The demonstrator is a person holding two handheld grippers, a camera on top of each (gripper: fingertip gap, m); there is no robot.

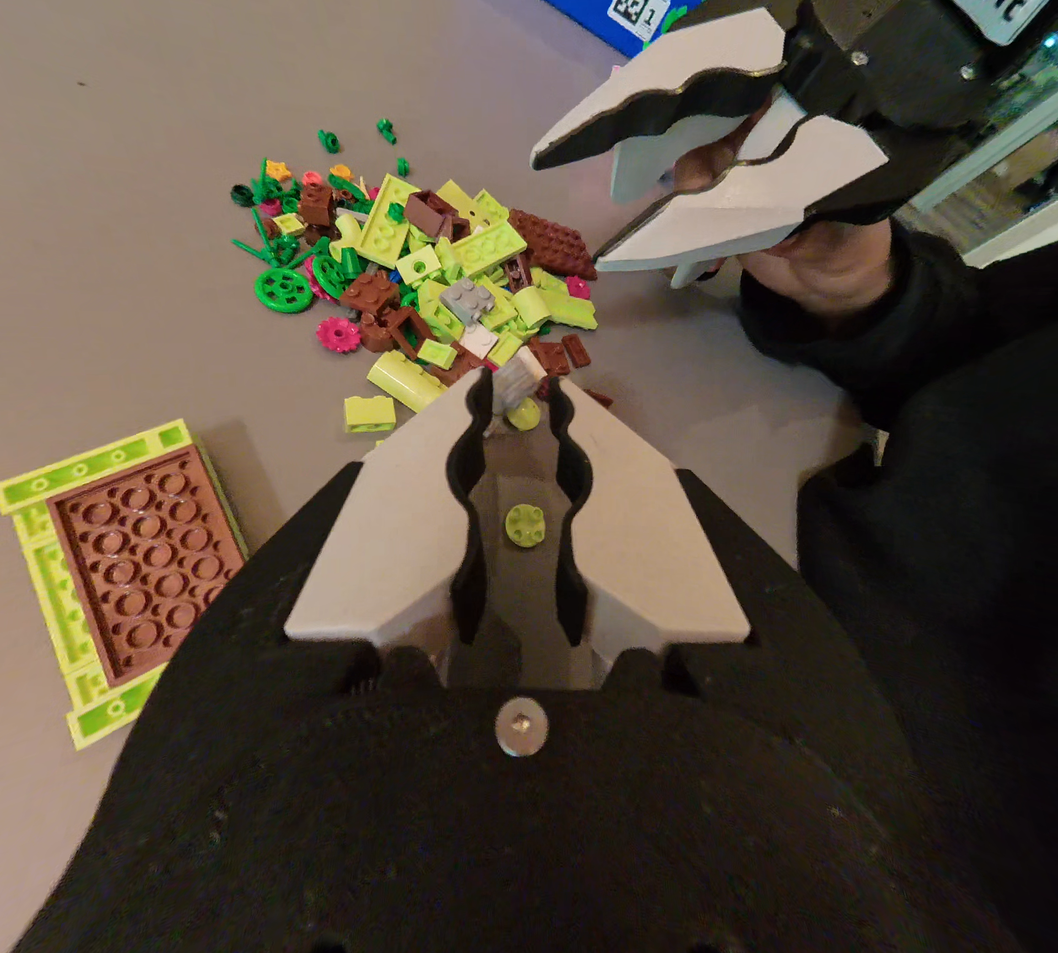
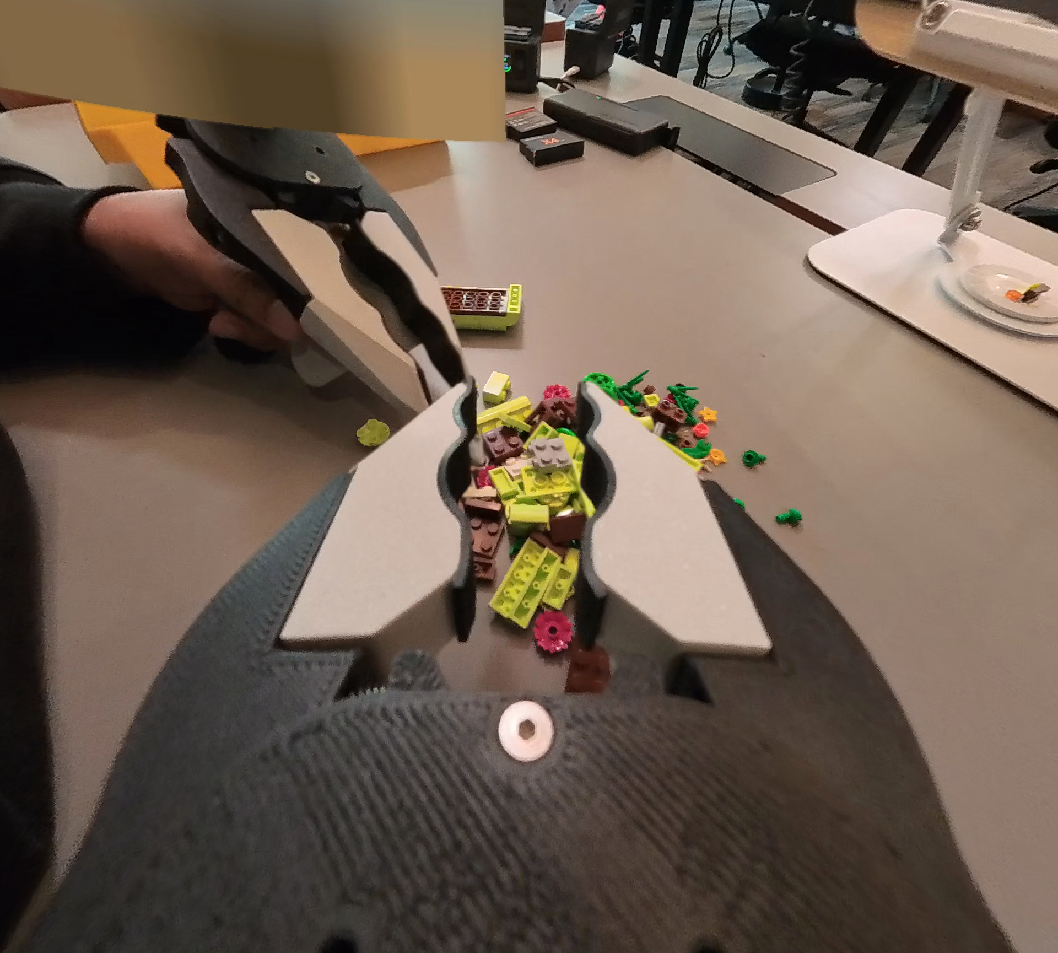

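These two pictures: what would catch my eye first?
A bright brick pile of lime, brown, green and pink sits mid-table. Two grey-and-black tongs close on it: the left tongs hold a pale piece at its near edge, the right tongs hang open above it. Off to one side lies a brown plate framed in lime.

the left tool (image 1: pixel 518 381) hides part of the brown plate (image 1: pixel 143 559); a blurred white piece (image 1: pixel 518 378) sits at its tips.
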